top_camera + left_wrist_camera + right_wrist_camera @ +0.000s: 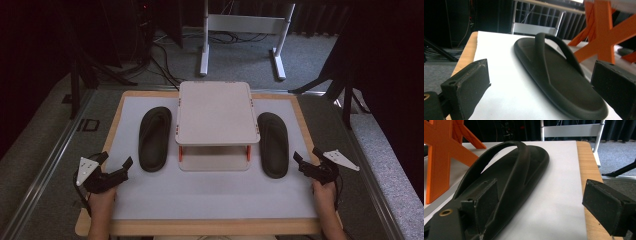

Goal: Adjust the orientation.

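Observation:
Two black flip-flops lie on the white table mat, one on each side of a small white two-level rack (214, 112) with orange supports. The left flip-flop (154, 137) (559, 75) lies ahead of my left gripper (115, 161) (544, 95), whose jaws stand open and empty near the mat's left front. The right flip-flop (273, 143) (506, 180) lies just left of my right gripper (307, 154) (541, 205). That gripper is open too, its left jaw close beside the sandal's heel end, nothing pinched.
The mat lies on a wooden table (200, 227) with its edges showing at left, right and front. The rack's orange cross braces (604, 32) (441, 152) stand beside each sandal. Beyond the table are a white desk frame (245, 30), floor cables and dark stands.

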